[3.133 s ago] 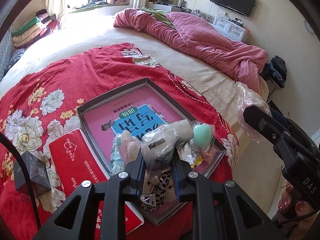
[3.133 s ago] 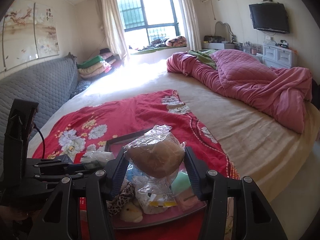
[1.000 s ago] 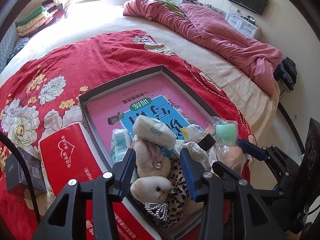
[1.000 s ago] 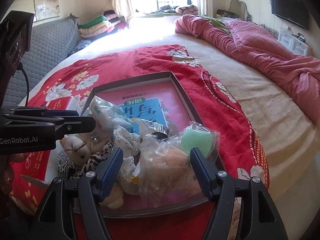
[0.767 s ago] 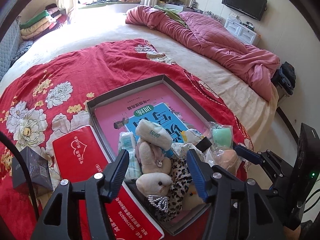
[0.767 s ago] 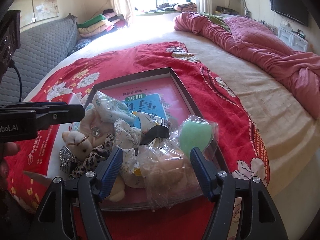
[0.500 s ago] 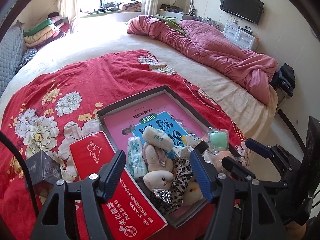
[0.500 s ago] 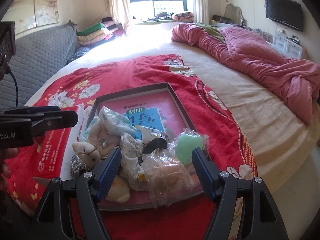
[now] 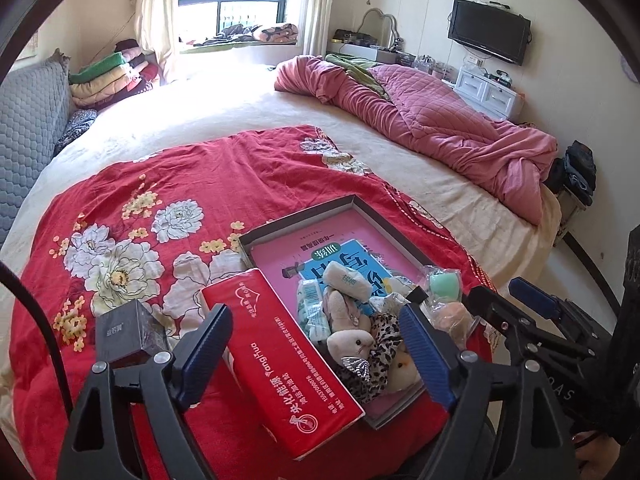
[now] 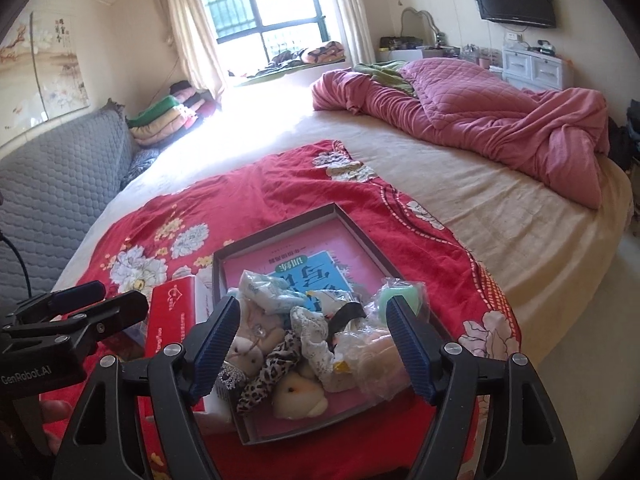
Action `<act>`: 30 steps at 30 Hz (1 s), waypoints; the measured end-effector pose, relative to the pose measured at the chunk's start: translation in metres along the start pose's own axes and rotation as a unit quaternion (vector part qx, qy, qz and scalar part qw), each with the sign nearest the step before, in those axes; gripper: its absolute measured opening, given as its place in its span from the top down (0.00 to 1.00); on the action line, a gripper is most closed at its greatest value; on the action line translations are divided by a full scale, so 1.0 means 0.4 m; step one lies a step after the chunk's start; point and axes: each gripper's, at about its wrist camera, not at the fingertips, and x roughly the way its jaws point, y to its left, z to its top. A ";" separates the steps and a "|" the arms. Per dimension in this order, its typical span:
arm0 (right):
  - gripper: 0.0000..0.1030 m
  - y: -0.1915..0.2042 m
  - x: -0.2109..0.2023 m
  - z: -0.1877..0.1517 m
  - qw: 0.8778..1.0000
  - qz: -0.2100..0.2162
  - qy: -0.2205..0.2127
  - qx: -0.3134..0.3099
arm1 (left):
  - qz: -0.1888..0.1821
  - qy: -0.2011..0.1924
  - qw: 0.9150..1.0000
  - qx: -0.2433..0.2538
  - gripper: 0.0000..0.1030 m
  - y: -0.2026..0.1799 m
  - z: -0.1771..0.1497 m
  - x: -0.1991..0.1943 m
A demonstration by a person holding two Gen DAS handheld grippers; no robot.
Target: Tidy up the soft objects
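Looking down the left wrist view, we see the left gripper point(image 9: 316, 354) with jaws spread wide, nothing between the pads; they have just been opening. Below it, the soft objects point(image 9: 360, 320) lie heaped at the near end of a shallow grey tray point(image 9: 394, 232) on the red floral bedspread point(image 9: 168, 184). A cream plush rabbit point(image 9: 352, 342), leopard-print fabric point(image 9: 380, 330) and a wrapped tissue pack point(image 9: 346, 282) look light and compressible; we judge a pinch across the plush body safest. A stiff red tissue box point(image 9: 280, 360) lies just beside the tray.

In the right wrist view, the right gripper point(image 10: 314, 350) also stands wide open and empty, above the same heap. The bagged peach sponge point(image 10: 376, 354) and bagged green sponge point(image 10: 402, 298) sit in crinkled clear film, likely slippery; we would grip through the film onto the sponge itself. The tray floor is a smooth pink printed book cover point(image 10: 316, 264).
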 end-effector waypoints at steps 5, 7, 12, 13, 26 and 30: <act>0.25 0.004 -0.012 0.011 1.000 -0.018 -0.008 -0.004 | 0.006 -0.008 1.000 -0.006 0.17 0.021 -0.003 -0.023; 0.25 0.000 -0.010 0.015 1.000 -0.021 -0.007 0.000 | 0.009 -0.008 1.000 -0.008 0.17 0.027 -0.006 -0.028; 0.25 -0.008 0.006 0.018 0.999 -0.035 -0.001 0.003 | 0.018 -0.006 1.000 -0.012 0.17 0.041 -0.024 -0.032; 0.25 -0.008 0.009 0.017 0.999 -0.037 0.000 0.003 | 0.022 -0.005 1.000 -0.013 0.17 0.045 -0.033 -0.034; 0.25 0.068 0.003 0.016 0.999 -0.033 -0.007 0.030 | 0.059 -0.004 0.998 -0.023 0.17 0.119 -0.131 -0.103; 0.25 0.100 -0.025 0.027 0.999 -0.041 -0.021 0.029 | 0.062 -0.015 0.997 -0.033 0.17 0.152 -0.140 -0.139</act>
